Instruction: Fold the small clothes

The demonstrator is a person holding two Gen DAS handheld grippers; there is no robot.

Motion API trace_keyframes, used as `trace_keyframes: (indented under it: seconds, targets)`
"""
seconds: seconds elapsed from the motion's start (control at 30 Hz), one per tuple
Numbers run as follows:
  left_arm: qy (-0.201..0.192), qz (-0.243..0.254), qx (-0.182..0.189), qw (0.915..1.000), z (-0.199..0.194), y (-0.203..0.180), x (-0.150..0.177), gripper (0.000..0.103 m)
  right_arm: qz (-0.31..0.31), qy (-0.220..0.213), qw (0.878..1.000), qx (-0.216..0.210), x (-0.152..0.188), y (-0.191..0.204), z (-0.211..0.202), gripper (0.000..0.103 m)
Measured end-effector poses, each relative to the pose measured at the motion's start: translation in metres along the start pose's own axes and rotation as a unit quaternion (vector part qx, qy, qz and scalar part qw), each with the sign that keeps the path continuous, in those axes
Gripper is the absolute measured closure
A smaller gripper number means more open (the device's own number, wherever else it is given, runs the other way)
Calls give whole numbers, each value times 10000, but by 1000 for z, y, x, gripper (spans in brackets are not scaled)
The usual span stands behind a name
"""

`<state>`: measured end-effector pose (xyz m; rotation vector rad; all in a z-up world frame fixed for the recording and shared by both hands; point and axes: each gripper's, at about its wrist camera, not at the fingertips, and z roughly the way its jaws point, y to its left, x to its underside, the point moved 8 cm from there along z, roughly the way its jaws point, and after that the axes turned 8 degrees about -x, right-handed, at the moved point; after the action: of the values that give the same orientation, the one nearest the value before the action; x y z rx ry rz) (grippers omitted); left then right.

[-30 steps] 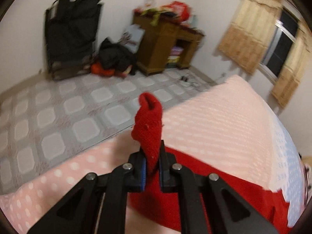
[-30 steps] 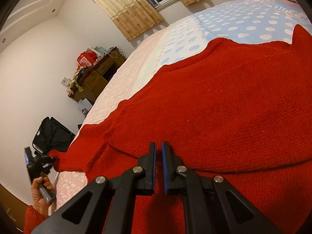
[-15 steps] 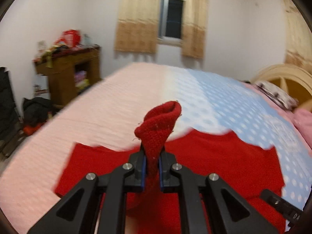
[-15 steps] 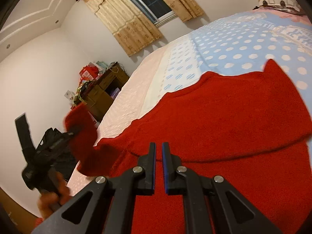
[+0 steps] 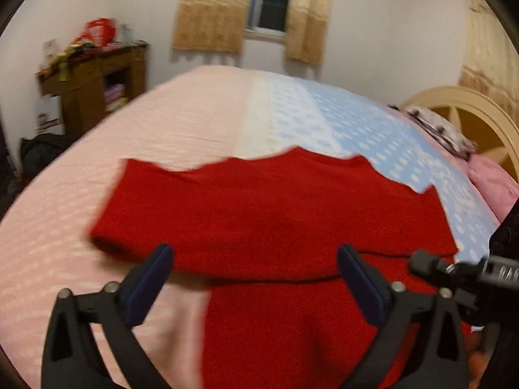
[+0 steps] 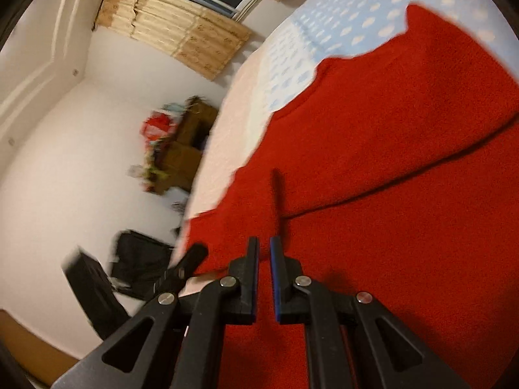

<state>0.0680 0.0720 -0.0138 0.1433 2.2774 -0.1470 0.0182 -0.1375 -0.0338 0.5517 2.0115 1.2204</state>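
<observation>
A red knit sweater (image 5: 272, 214) lies spread on the bed, with a sleeve folded across its body. It also fills the right wrist view (image 6: 389, 168). My left gripper (image 5: 253, 256) is wide open and empty, just above the near edge of the folded sleeve. My right gripper (image 6: 264, 249) is shut with nothing between its jaws, hovering low over the sweater's lower part. The right gripper's body shows at the right edge of the left wrist view (image 5: 467, 272). The left gripper shows as a blurred black shape in the right wrist view (image 6: 181, 269).
The bed (image 5: 201, 110) has a pink and blue dotted cover, with pillows (image 5: 493, 181) and a curved headboard (image 5: 470, 107) at the right. A wooden desk (image 5: 94, 77) with clutter stands by the far wall. A black bag (image 6: 139, 259) lies on the floor.
My left gripper carried the sleeve over the sweater's body, then opened and let it go. The sleeve now lies folded across. The right gripper stayed shut and tilted.
</observation>
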Motion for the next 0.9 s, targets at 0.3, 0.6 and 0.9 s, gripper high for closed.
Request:
trace_keyframes:
  seconds: [0.3, 0.6, 0.9]
  targets:
    - [87, -432, -1080, 9932, 16, 66, 20, 0, -1172, -713, 9896, -432, -5, 50, -2, 96]
    - [457, -268, -1040, 9932, 37, 50, 42, 0, -1930, -514, 9725, 1195, 2, 37, 9, 96]
    - [480, -265, -1032, 9931, 39, 52, 46, 0, -2217, -195, 9667, 1262, 5, 46, 17, 1]
